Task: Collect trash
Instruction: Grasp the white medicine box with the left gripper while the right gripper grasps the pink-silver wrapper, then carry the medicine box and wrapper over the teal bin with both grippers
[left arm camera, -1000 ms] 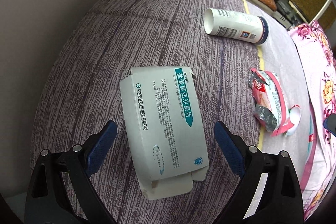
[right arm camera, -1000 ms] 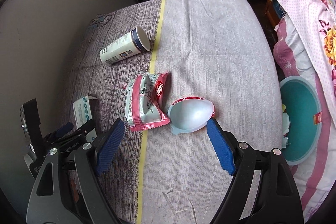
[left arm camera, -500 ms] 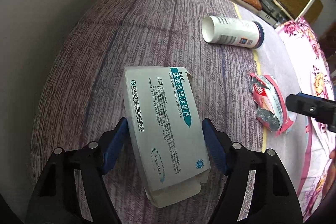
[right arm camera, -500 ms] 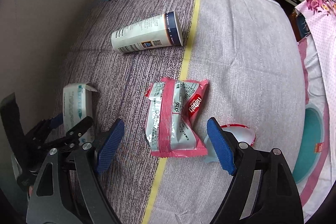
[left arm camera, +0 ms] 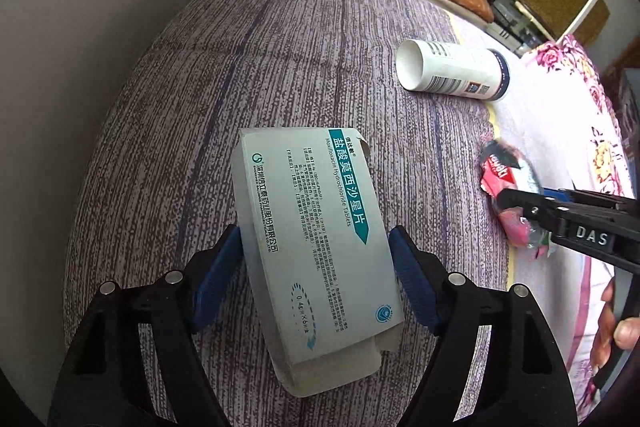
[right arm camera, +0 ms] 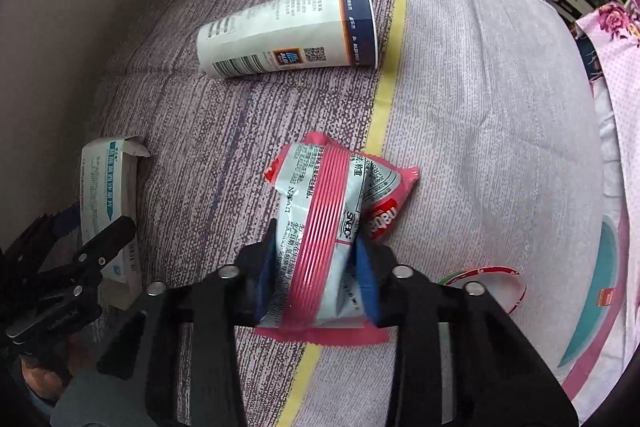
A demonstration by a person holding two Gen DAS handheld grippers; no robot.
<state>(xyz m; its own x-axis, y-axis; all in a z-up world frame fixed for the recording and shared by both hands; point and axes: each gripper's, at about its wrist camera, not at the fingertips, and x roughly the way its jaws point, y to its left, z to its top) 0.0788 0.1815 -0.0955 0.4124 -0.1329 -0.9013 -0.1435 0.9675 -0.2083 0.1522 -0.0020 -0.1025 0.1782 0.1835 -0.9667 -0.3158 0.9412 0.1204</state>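
Observation:
My left gripper (left arm camera: 316, 267) is shut on a white and teal medicine box (left arm camera: 316, 235), its blue pads pressing both long sides. The box also shows in the right wrist view (right arm camera: 106, 195), with the left gripper (right arm camera: 92, 259) on it. My right gripper (right arm camera: 316, 267) is shut on a pink and silver snack wrapper (right arm camera: 336, 215) that lies on the striped bed cover (right arm camera: 480, 107). The wrapper also shows in the left wrist view (left arm camera: 508, 183), with the right gripper (left arm camera: 532, 207) over it. A white paper cup (right arm camera: 292, 31) lies on its side farther back; it also shows in the left wrist view (left arm camera: 452, 71).
A pale plastic lid with a red rim (right arm camera: 496, 281) lies just right of my right gripper. A teal bin (right arm camera: 600, 291) stands off the bed's right edge. A floral quilt (right arm camera: 616, 67) is at the right. A wall (left arm camera: 100, 7) runs along the left.
Both grippers have closed: the left on the medicine box, the right on the snack wrapper after moving left and forward from the plastic lid.

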